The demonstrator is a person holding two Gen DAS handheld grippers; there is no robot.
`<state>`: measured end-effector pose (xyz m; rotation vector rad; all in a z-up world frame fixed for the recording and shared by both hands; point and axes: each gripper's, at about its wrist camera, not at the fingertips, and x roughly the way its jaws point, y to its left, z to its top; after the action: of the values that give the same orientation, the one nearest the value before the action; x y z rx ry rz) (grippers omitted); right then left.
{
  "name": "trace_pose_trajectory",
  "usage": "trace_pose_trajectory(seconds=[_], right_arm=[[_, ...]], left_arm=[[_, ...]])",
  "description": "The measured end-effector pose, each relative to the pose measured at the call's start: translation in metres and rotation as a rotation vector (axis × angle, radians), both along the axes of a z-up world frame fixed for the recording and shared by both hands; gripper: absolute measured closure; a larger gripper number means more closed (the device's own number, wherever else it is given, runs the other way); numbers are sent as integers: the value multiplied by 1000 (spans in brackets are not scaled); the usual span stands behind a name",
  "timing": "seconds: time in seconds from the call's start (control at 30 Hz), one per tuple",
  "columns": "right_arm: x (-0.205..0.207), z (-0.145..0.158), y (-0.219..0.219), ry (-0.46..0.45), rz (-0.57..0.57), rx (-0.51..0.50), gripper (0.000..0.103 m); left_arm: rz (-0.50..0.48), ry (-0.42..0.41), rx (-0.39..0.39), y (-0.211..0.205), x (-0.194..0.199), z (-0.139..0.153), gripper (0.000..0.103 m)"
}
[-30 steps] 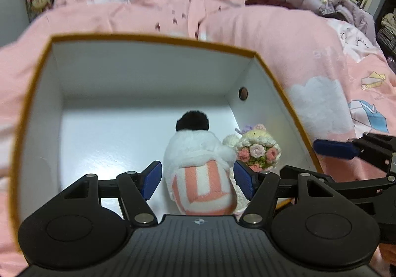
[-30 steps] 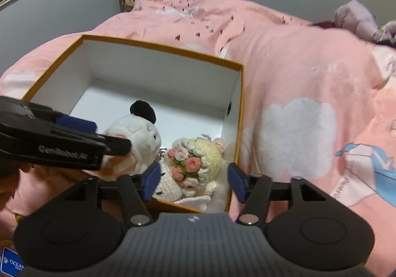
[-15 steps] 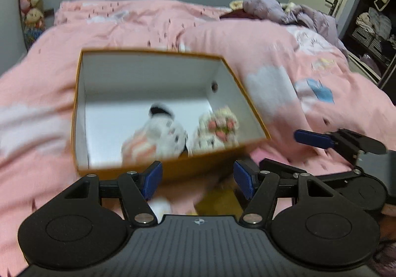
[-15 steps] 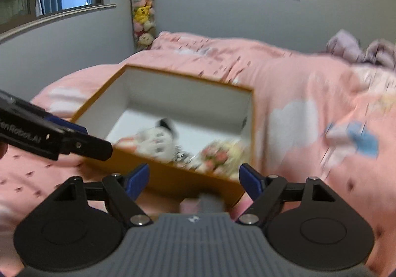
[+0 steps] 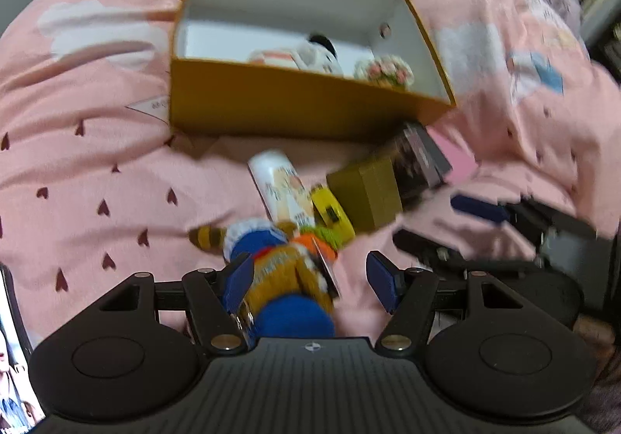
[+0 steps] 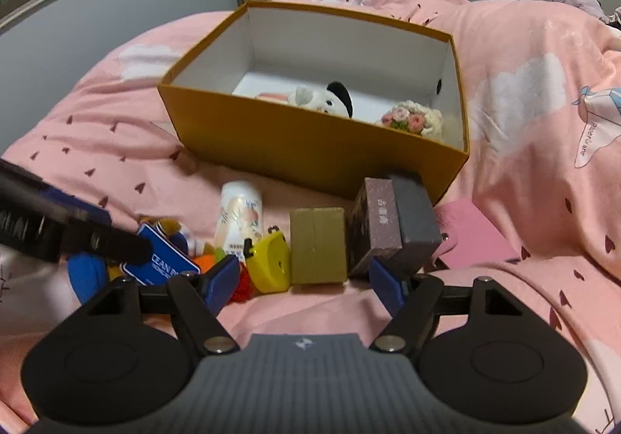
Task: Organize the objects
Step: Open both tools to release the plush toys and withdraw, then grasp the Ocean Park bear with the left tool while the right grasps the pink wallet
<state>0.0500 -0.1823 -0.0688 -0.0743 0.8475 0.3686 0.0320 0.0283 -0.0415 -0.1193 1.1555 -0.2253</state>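
Two plush toys sit in the orange cardboard box (image 6: pixel 310 147); ahead of my fingers the olive block (image 6: pixel 318 251) and, I think, five more wait; left gripper (image 5: pixel 310 277) released, right gripper (image 6: pixel 300 284) closing, empty.

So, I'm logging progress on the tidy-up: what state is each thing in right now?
Orange box: open, no lid.
Panda plush: inside the box, lying down.
Flower plush: inside the box.
White can: on the bed, lying on its side.
Olive box: closed, on the bed.
Purple box: closed, tilted.
Left gripper: open, over the blue-and-orange plush.
Right gripper: jaws closing, nothing gripped.
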Motion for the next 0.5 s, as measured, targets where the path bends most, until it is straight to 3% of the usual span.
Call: trace_pose_trajectory(seconds=[0.13, 0.23, 0.3, 0.5], right_arm=[[5, 0, 0, 10, -11, -2, 28], [9, -2, 1, 19, -16, -19, 28], [10, -4, 0, 25, -26, -40, 28], [12, -6, -8, 28, -64, -59, 28]], left_arm=[[-49, -12, 123, -15, -6, -12, 28], [-48, 0, 165, -18, -5, -24, 28], [-12, 19, 152, -13, -2, -33, 35], [29, -29, 72, 0, -6, -26, 38]])
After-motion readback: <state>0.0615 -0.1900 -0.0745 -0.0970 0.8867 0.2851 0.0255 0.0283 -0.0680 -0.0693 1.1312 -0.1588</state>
